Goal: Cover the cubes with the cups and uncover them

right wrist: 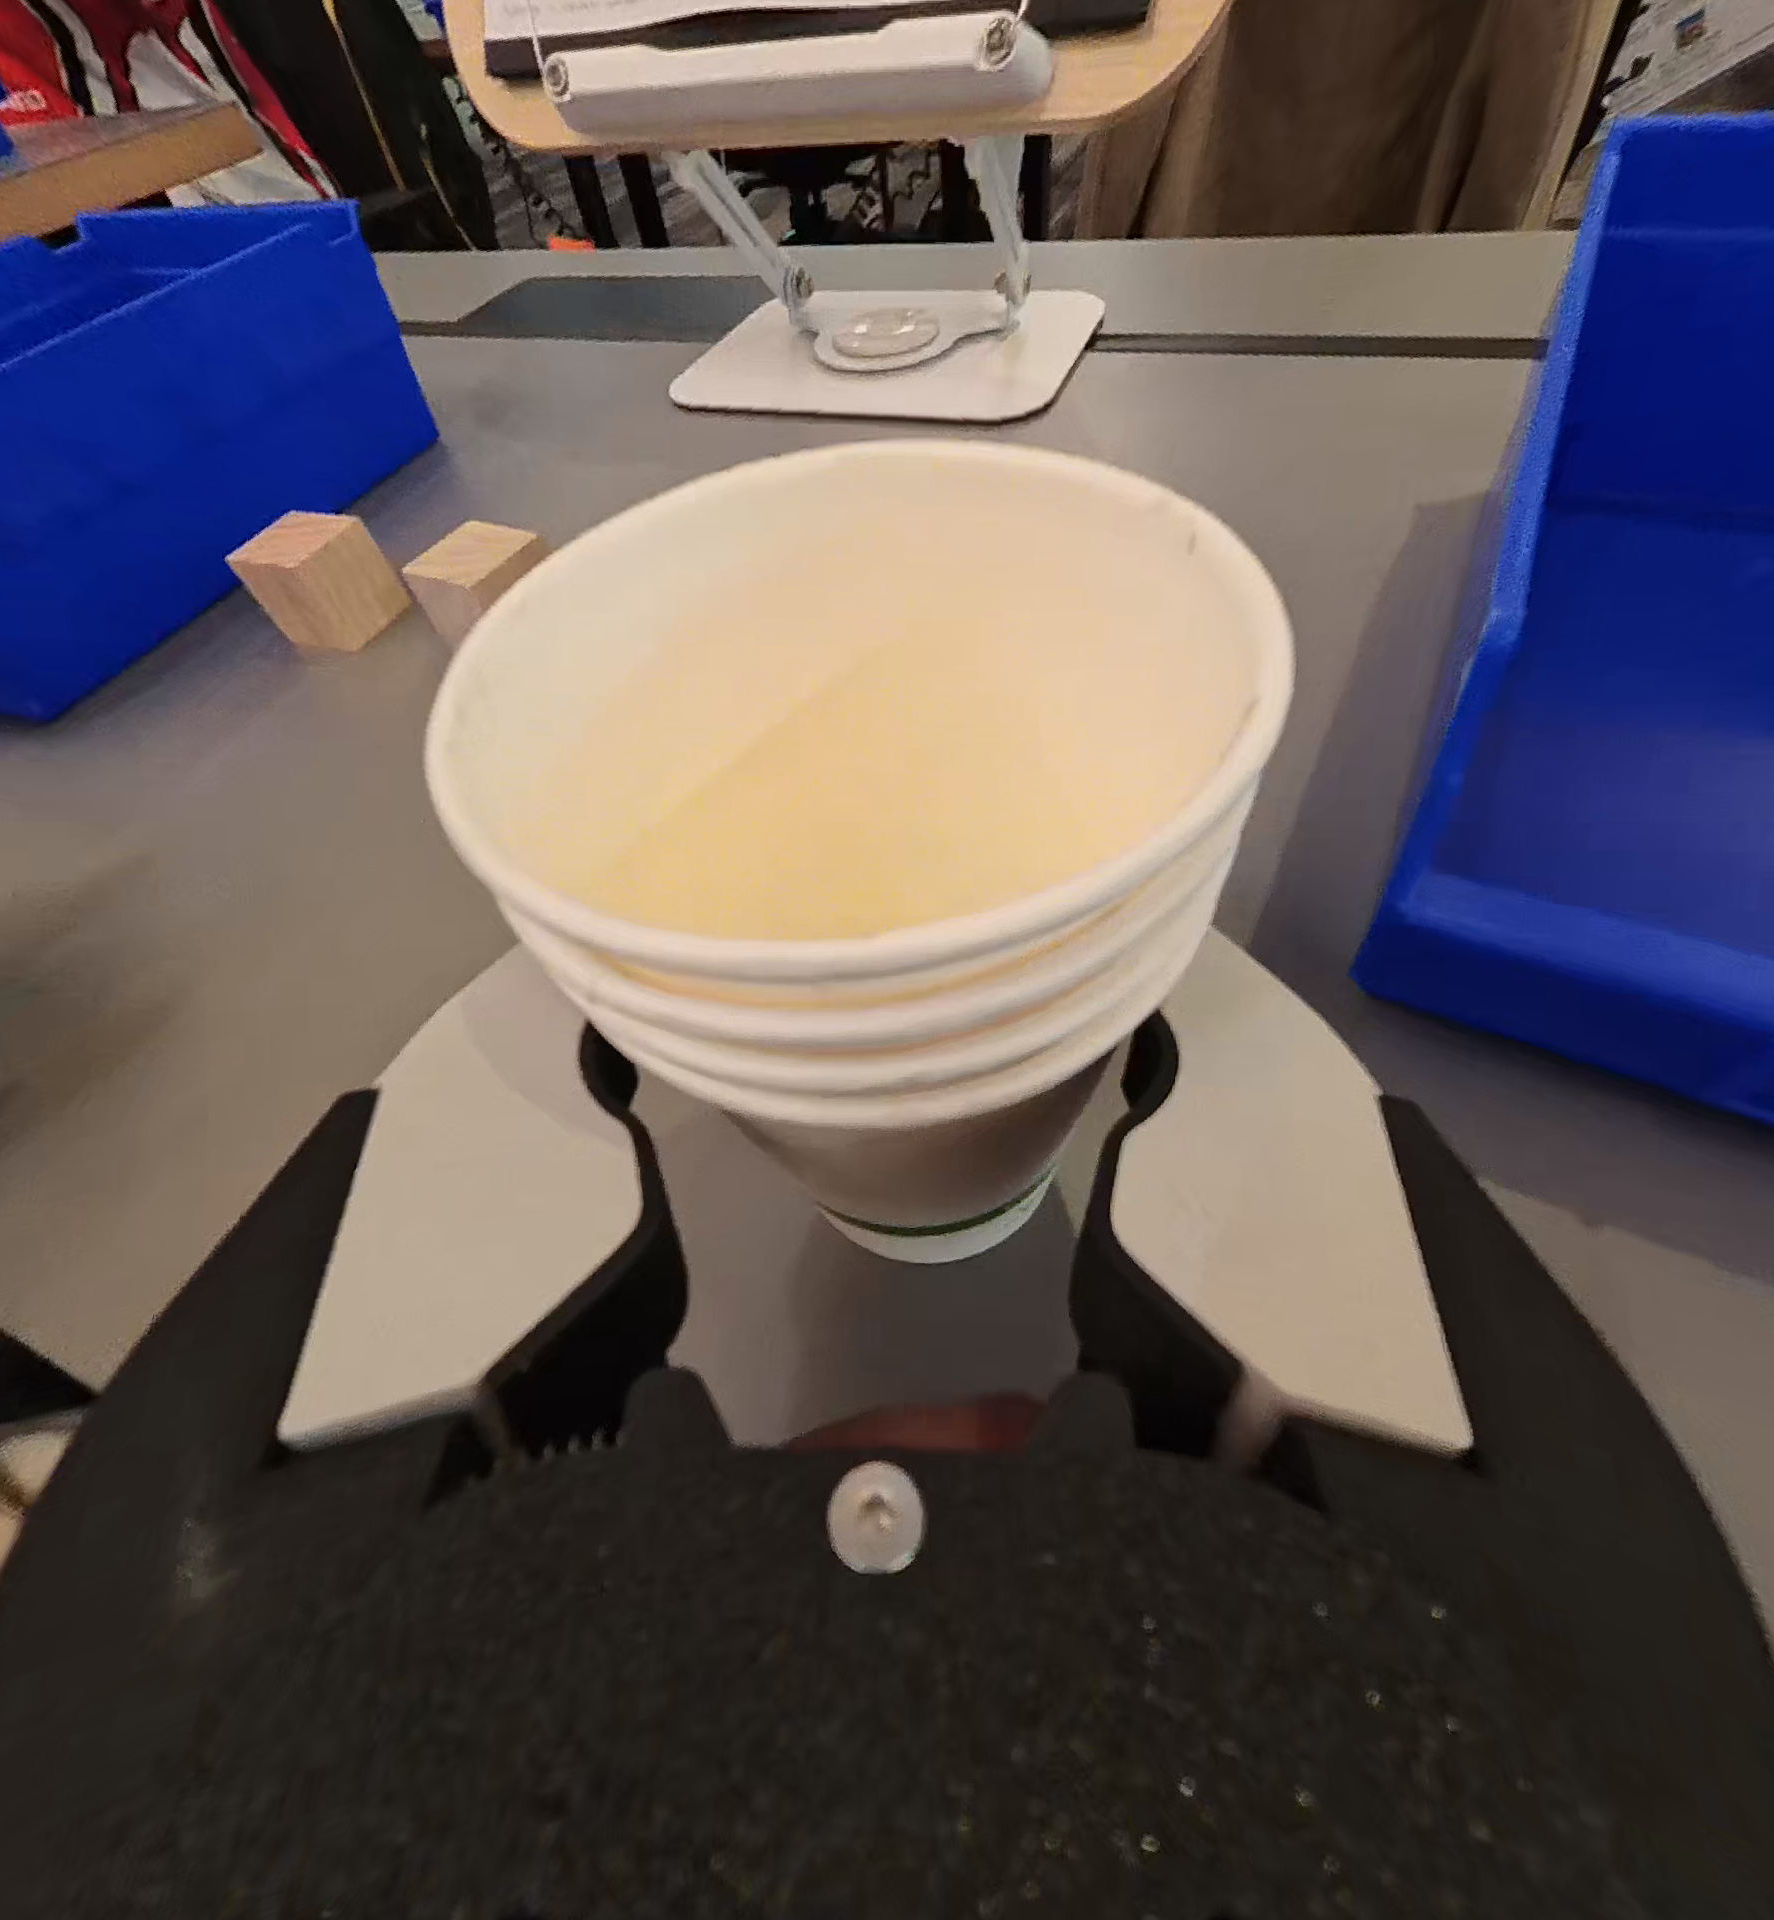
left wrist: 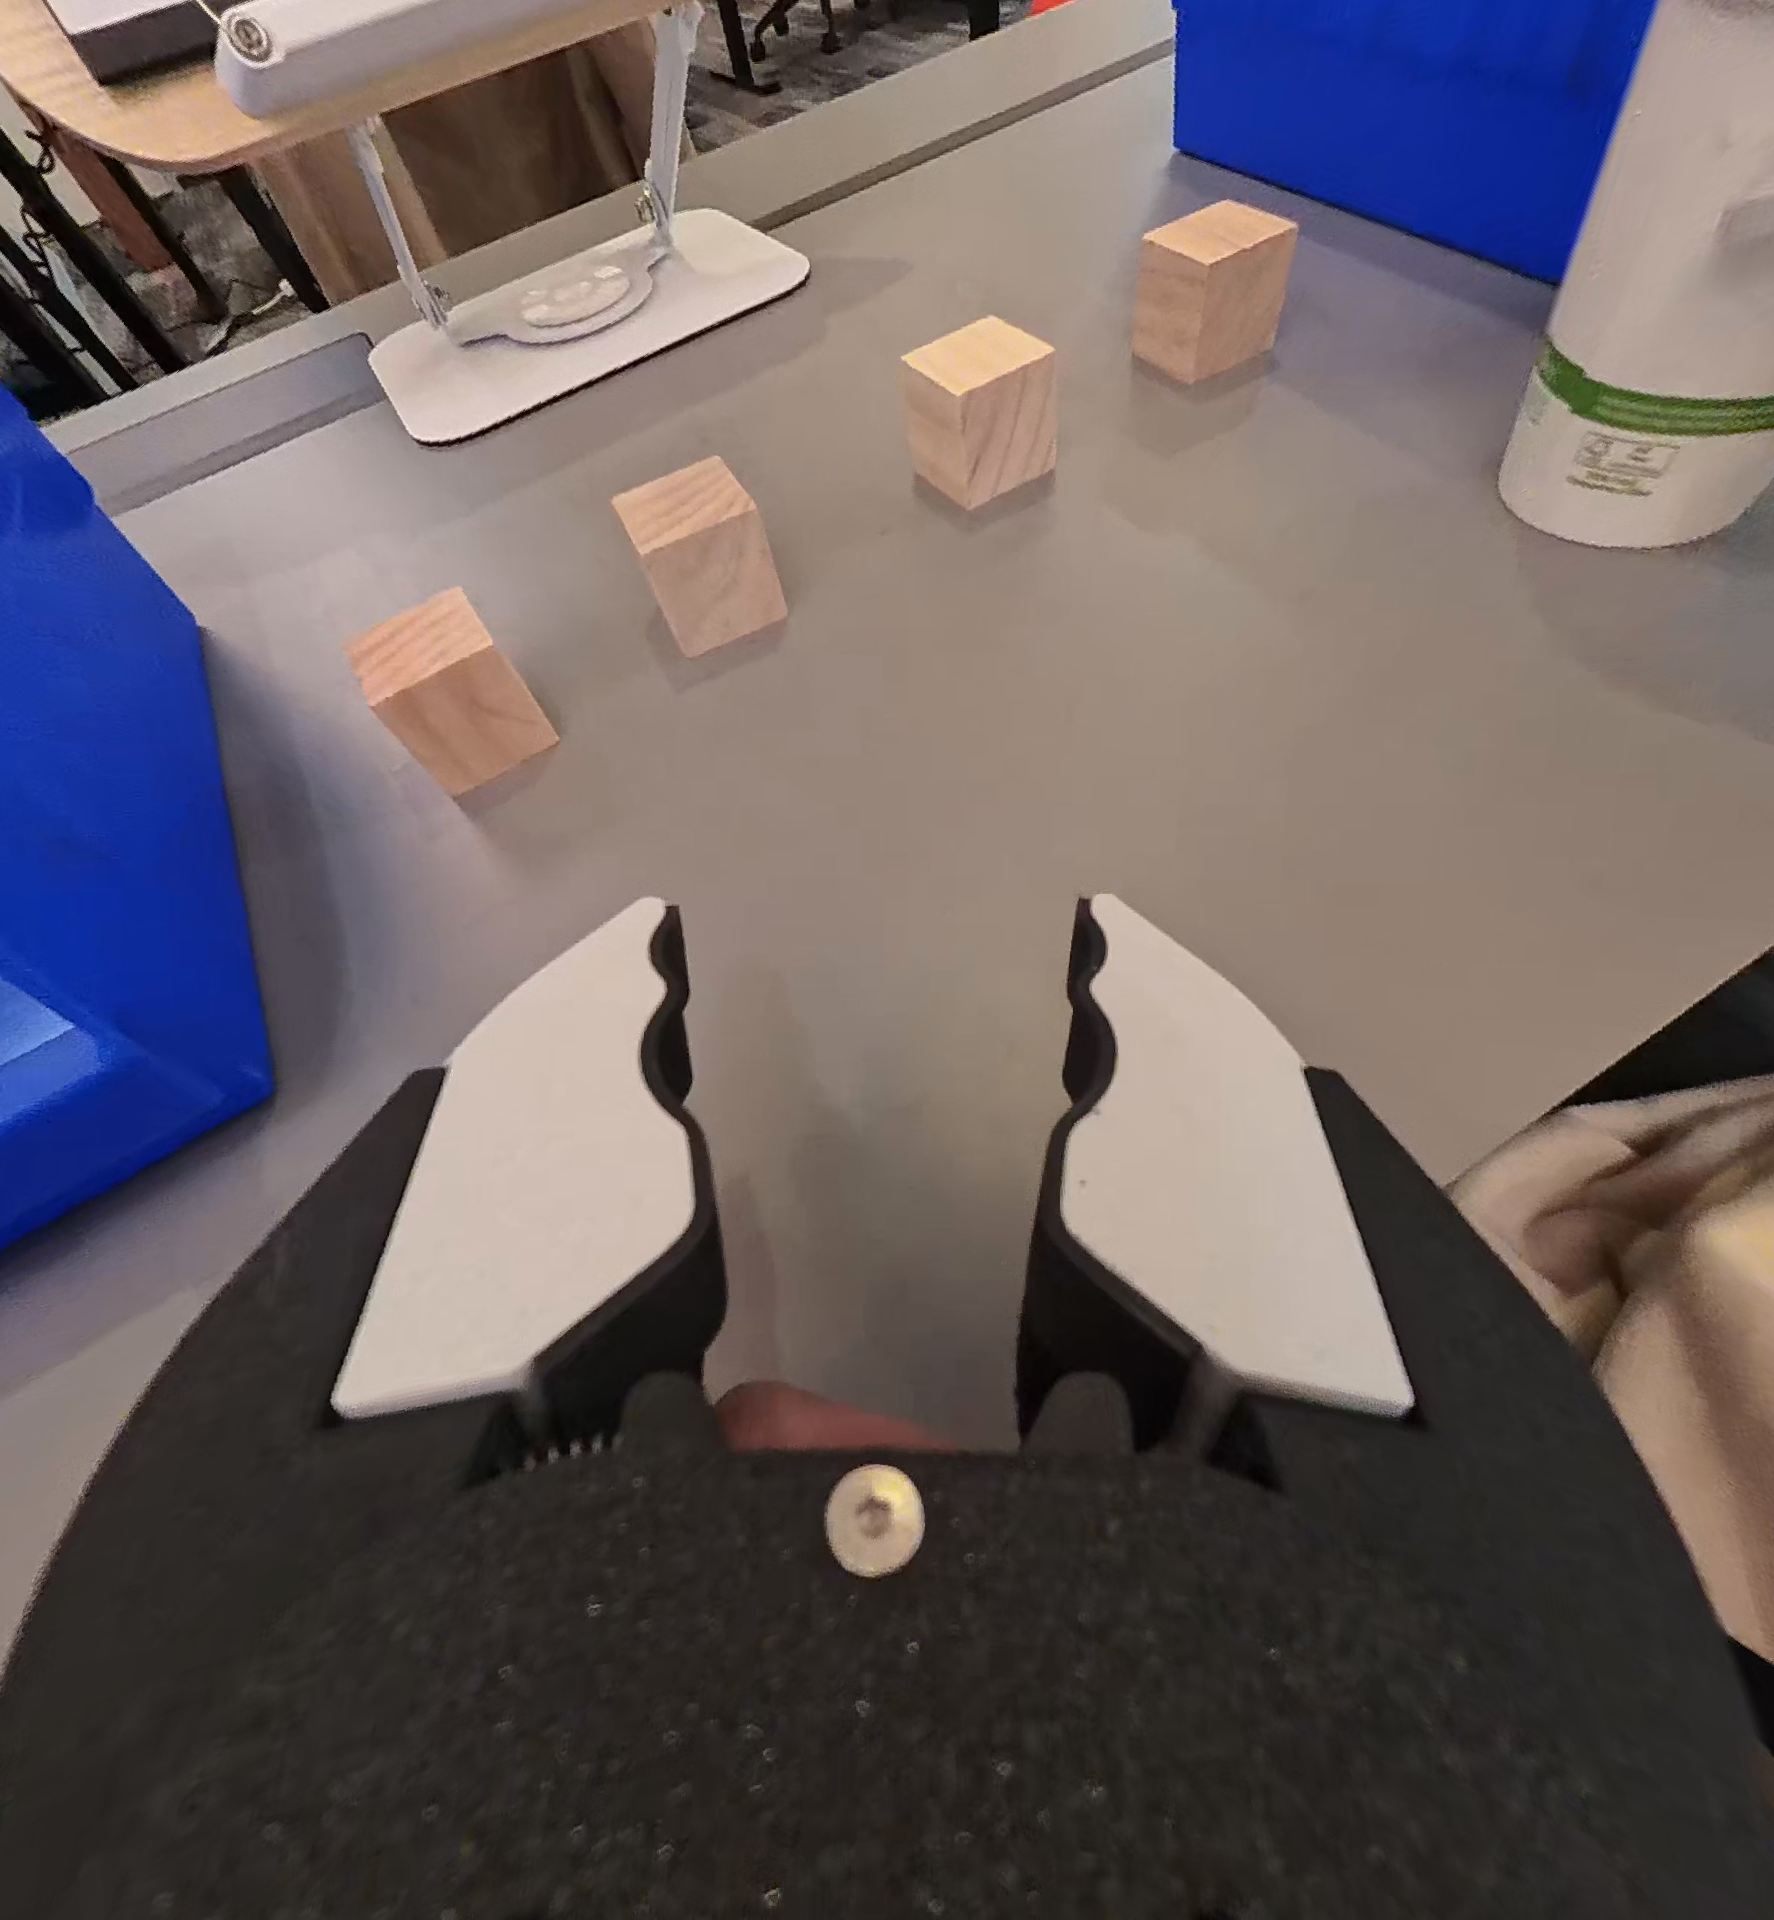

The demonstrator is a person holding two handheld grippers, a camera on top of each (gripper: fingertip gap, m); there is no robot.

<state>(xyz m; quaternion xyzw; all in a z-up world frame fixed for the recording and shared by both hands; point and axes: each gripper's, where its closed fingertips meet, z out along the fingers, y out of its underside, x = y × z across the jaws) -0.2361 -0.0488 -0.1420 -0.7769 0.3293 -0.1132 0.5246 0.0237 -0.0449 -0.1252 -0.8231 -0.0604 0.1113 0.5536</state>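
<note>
My right gripper (right wrist: 878, 1081) has its fingers set either side of a nested stack of paper cups (right wrist: 852, 790), low on the stack under the rolled rims. I cannot tell whether the pads actually press the wall or only flank it. The stack stands mouth up near the right side of the grey worktop (left wrist: 1174, 790), and the left wrist view shows it resting there. My left gripper (left wrist: 878, 925) is spread wide and holds nothing, hovering over the near middle of the worktop.

The risks as I judge them: thin paper walls will crush if I squeeze hard, and a crushed cup may not drop cleanly over a cube. The cups are nested tightly, so pulling one could drag two or three with it. A grip taken low on the cone could let the stack slip or tip. Each cup must also be turned mouth down, and a rim coming down off centre would knock its cube along the smooth worktop.

Counting: I see four rolled rims, so four cups, I think, though a fifth could hide inside. Four wooden cubes (left wrist: 978, 410) lie in a loose diagonal row, well apart, from the left side towards the far right corner. Two blue bins (right wrist: 1641, 582) flank the worktop, left and right. One white stand (left wrist: 592, 312) sits at the far edge.
</note>
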